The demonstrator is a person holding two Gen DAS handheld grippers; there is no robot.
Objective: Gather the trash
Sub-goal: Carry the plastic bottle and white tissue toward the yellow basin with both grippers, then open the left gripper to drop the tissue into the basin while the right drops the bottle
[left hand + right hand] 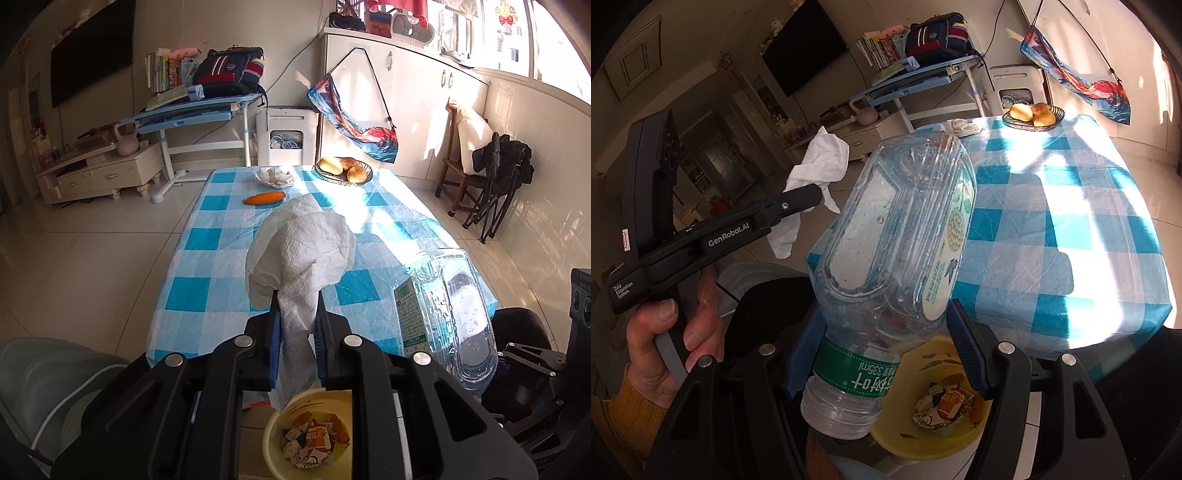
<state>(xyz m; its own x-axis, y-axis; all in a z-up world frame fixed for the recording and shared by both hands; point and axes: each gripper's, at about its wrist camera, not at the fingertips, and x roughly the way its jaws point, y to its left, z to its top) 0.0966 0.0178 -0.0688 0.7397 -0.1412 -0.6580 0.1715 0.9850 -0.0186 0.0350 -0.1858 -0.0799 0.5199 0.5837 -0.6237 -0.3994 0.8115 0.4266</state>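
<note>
Clear plastic bottle (897,236) clenched in right claw (886,354), cap toward camera, left claw (297,325) gripping tissue (299,251)

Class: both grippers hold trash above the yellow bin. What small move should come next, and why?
Probably open the left gripper: its paper towel hangs directly over the yellow bin, which already holds scraps. The right gripper could drop its plastic bottle afterwards.

1. The left gripper (297,314) is being held level, its jaws closed on a tissue (299,251) that is sticking up between them.
2. The right gripper (886,332) is being held tilted, its jaws clamped on a bottle (894,236) near its neck.
3. In the right wrist view, the left gripper's handle is being gripped by the left hand (670,332), with a yellow sleeve at the wrist.
</note>
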